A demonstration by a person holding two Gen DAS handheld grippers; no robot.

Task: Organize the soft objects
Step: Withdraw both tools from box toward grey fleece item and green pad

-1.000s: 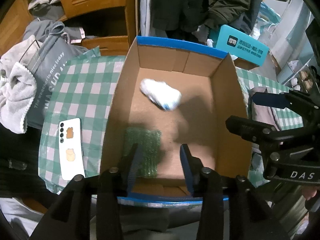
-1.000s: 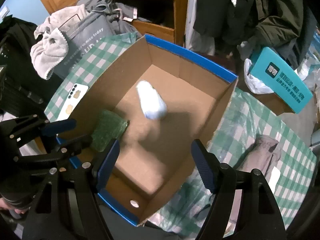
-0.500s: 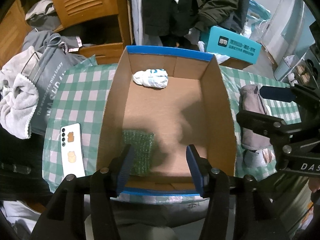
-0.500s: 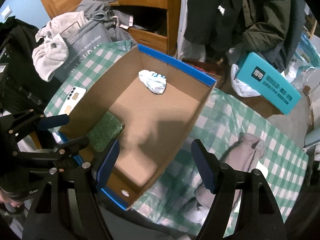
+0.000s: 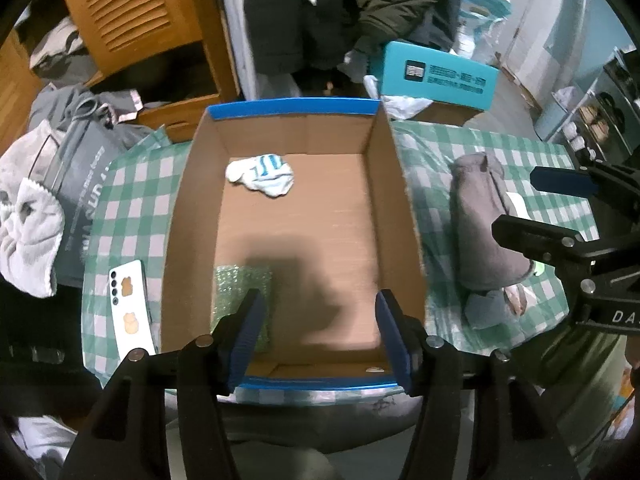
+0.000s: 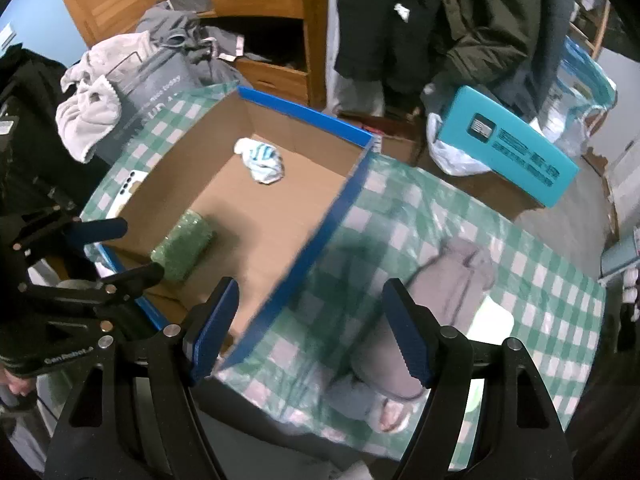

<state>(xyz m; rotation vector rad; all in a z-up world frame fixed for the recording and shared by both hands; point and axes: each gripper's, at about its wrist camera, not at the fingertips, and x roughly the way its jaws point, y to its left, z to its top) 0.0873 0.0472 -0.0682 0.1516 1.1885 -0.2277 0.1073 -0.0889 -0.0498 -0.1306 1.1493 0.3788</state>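
Observation:
An open cardboard box (image 5: 396, 208) (image 6: 340, 204) with blue rims sits on the green checked tablecloth. Inside lie a white and blue balled sock (image 5: 262, 174) (image 6: 262, 162) near the far wall and a green bubble-wrap roll (image 5: 242, 284) (image 6: 182, 246) at the near left. A grey plush toy (image 5: 480, 224) (image 6: 440, 292) lies on the cloth right of the box. My left gripper (image 5: 320, 332) is open and empty above the box's near edge. My right gripper (image 6: 310, 330) is open and empty over the box's right corner and the cloth, left of the plush.
A white phone (image 5: 130, 312) lies on the cloth left of the box. A grey bag with a towel (image 5: 28, 232) stands at the far left. A teal carton (image 5: 438, 76) (image 6: 508, 144) and a wooden cabinet with hanging coats are behind the table.
Both grippers pulled back and up from the box. The sock came to rest near the far wall. The right gripper swung right, bringing the grey plush into view.

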